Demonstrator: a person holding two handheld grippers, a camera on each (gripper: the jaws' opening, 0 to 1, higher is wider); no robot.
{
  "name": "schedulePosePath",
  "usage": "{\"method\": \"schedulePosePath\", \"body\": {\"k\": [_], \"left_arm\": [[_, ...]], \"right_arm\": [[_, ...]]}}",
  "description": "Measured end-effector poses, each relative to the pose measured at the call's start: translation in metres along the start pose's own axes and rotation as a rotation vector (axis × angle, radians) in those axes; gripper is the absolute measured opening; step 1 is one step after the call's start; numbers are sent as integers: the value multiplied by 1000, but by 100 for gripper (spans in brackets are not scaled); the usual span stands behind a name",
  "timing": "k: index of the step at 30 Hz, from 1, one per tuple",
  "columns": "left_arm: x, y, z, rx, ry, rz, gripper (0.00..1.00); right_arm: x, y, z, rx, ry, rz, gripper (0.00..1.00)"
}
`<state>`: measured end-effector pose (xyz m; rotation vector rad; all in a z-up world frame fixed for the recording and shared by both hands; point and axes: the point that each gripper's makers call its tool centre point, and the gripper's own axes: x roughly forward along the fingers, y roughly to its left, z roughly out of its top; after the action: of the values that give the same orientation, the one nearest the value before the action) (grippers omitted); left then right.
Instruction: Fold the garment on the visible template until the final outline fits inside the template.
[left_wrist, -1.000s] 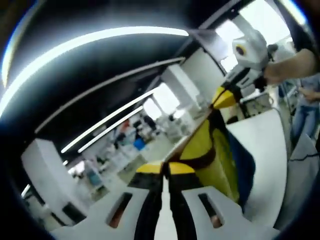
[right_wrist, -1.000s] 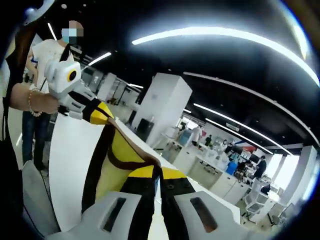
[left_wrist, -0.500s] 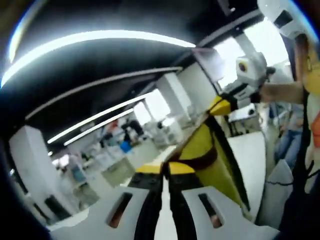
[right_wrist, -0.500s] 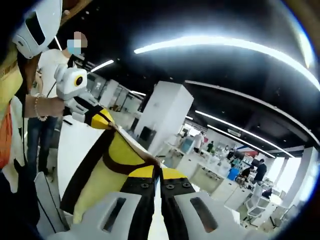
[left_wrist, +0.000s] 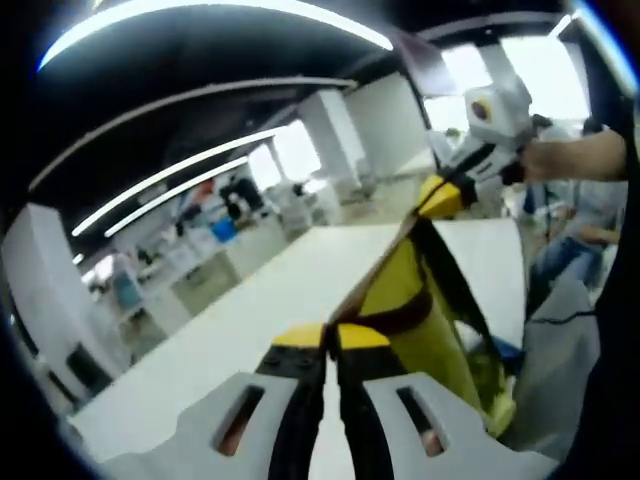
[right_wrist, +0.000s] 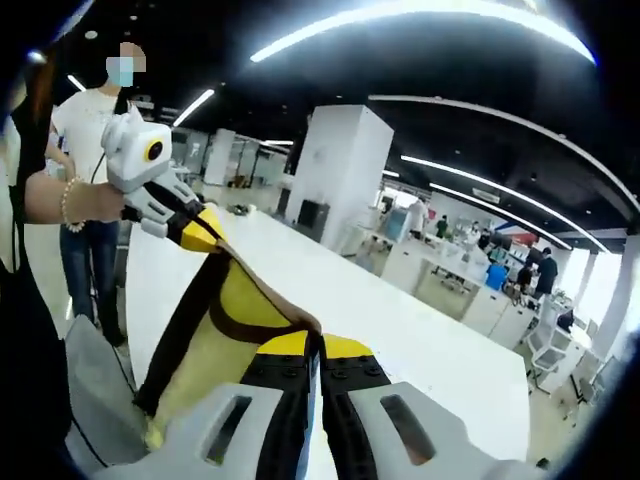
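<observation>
The person holds the yellow garment (left_wrist: 415, 300) up in the air over the white table (left_wrist: 250, 310), stretched between both tools. The left gripper (left_wrist: 330, 340) has its jaws pressed together on one corner of the cloth, and in its view the right gripper (left_wrist: 445, 195) sits at about two o'clock, nipping the far corner. In the right gripper view the left one shows at ten o'clock. So the long axis of the held edge runs straight from tool to tool, the dark-trimmed body hanging below toward the tabletop. The template isn't something I can make out from here. No containers about.
</observation>
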<state>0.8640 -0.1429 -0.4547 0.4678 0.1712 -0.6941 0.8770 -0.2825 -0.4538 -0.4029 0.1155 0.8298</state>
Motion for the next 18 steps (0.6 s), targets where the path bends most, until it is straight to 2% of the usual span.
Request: {"method": "schedulePosePath", "body": {"k": [11, 18], "left_arm": [[59, 30, -43, -40, 76, -19, 0], [97, 46, -76, -76, 136, -42, 0]], "right_arm": [[62, -32, -46, 31, 64, 27, 3], [97, -47, -76, 48, 110, 45, 3]]}}
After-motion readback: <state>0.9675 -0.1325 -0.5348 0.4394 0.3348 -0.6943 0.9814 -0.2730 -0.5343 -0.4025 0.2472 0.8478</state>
